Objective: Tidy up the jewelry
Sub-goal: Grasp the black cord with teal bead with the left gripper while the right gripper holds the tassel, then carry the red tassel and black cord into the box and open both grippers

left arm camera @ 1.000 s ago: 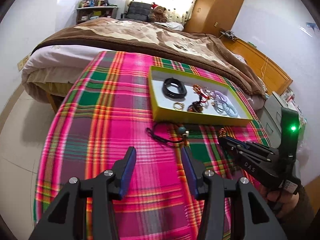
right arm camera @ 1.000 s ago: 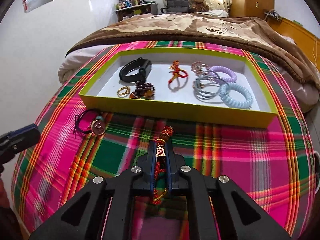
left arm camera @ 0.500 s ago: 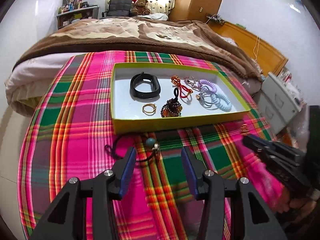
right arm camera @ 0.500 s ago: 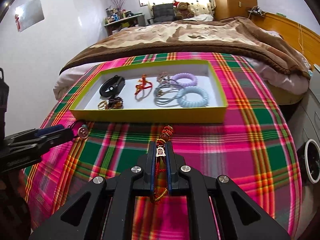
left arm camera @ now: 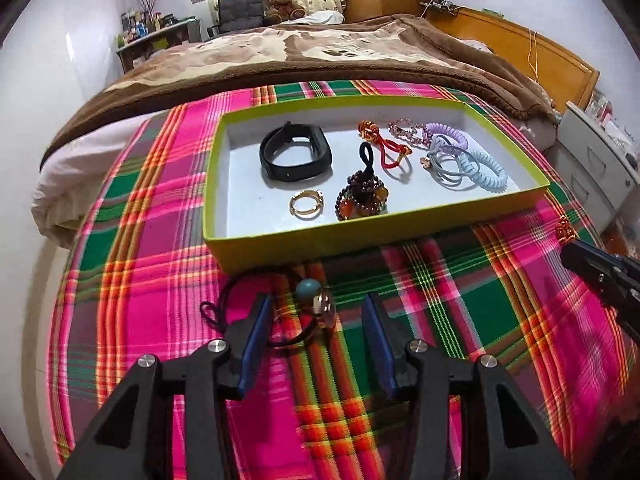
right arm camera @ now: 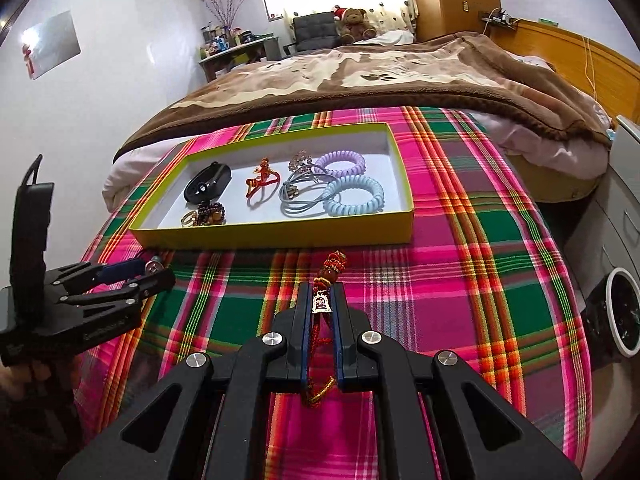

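Observation:
A black cord bracelet [left arm camera: 308, 292] with a teal bead lies on the plaid cloth just in front of the yellow-green tray [left arm camera: 360, 236]. My left gripper [left arm camera: 316, 320] is open and low over it, one finger on each side of the bead; the cord runs under the left finger. My right gripper [right arm camera: 322, 304] is shut on a red knotted cord charm [right arm camera: 332, 266] with a small gold bell, held above the cloth short of the tray [right arm camera: 280, 236]. In the tray lie a black band [left arm camera: 296, 152], a gold ring [left arm camera: 306, 204], a dark bead bracelet [left arm camera: 362, 200] and coil hair ties [left arm camera: 484, 168].
The plaid cloth [left arm camera: 160, 260] covers the foot of a bed with a brown blanket [left arm camera: 320, 60] behind the tray. White drawers [left arm camera: 600, 160] stand at the right. The right gripper [left arm camera: 600, 264] shows at the right edge, the left gripper [right arm camera: 152, 274] at the far left.
My left gripper has swung in over the black cord bracelet, which now lies between its fingers. The right gripper has drifted to the right with the red charm still clamped.

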`<act>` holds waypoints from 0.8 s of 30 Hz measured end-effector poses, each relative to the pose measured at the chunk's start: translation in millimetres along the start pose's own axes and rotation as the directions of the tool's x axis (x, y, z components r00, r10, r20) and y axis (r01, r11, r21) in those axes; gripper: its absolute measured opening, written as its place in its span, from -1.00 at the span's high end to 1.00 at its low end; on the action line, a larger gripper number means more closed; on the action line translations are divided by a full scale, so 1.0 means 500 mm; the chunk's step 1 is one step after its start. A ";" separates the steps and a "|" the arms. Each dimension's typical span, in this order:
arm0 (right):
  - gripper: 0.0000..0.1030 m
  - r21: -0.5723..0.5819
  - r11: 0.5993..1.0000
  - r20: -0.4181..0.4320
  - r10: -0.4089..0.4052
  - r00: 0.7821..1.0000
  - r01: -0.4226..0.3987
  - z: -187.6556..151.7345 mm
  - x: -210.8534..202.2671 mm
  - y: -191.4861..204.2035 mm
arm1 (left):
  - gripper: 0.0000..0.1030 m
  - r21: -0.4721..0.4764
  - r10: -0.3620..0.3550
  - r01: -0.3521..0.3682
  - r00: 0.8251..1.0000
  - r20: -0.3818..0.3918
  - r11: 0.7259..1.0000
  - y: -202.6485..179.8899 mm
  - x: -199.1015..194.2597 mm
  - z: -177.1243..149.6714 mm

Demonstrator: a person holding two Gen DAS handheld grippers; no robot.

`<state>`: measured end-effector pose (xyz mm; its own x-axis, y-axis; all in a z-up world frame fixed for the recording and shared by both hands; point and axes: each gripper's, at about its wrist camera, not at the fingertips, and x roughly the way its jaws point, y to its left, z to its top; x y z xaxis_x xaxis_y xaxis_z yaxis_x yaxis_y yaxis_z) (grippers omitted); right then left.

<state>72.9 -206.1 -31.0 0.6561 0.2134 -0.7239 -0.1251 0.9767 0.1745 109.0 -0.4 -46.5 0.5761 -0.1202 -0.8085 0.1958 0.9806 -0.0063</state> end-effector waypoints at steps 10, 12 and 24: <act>0.83 0.001 1.000 -0.009 0.011 1.000 -0.011 -0.001 0.008 -0.006 | 0.67 -0.015 0.012 -0.012 1.000 0.005 1.000 0.019 -0.007 0.003; 0.83 -0.001 1.000 -0.008 0.010 1.000 -0.010 -0.001 0.010 -0.006 | 0.68 -0.006 0.015 -0.015 1.000 0.009 1.000 0.016 -0.007 0.003; 0.83 0.000 1.000 0.020 0.011 1.000 -0.011 0.016 -0.011 -0.017 | 0.68 -0.019 -0.046 0.047 0.995 0.093 0.999 0.026 -0.070 0.028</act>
<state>76.2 -215.7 -23.3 0.6694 0.2239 -0.7083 -0.1323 0.9742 0.1828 102.7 14.2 -10.2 0.6376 -0.1786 -0.7494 0.2079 0.9765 -0.0558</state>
